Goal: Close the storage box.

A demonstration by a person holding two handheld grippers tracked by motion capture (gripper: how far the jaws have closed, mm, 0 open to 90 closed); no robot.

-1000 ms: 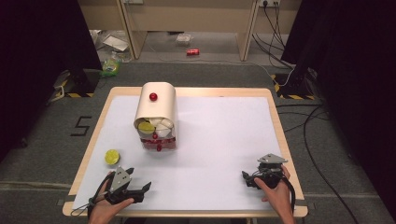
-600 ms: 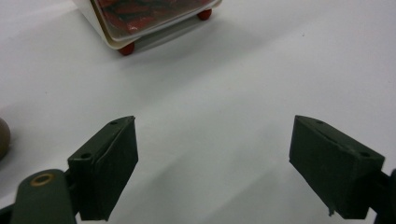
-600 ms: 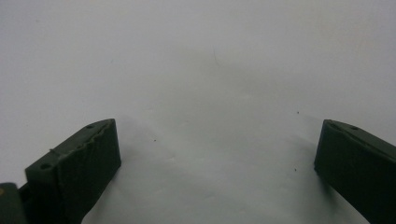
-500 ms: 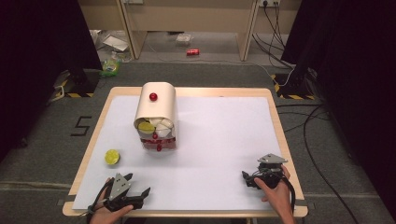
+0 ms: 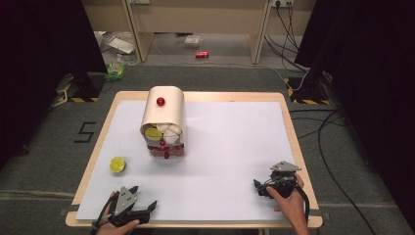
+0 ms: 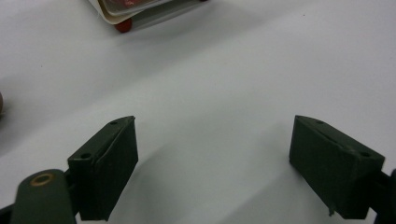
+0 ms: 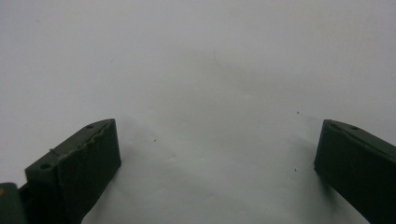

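Both grippers are rested at the near edge of the table (image 5: pixel 235 100), jaws spread and holding nothing.

The white table is seen with a beige roll-top container (image 5: pixel 164 120) lying toward its far left, its mouth turned to the person and a lime half and pale pieces visible inside. A loose lime half (image 5: pixel 117 164) is set near the left edge, between container and left gripper (image 5: pixel 147 211), well apart from both; the right gripper (image 5: pixel 259 188) is parked far off. The lime is judged light, soft and slippery at the cut, best taken across its rind with gentle pressure. In the left gripper view it is cut off at the frame edge, and the container's contents are hard to make out.
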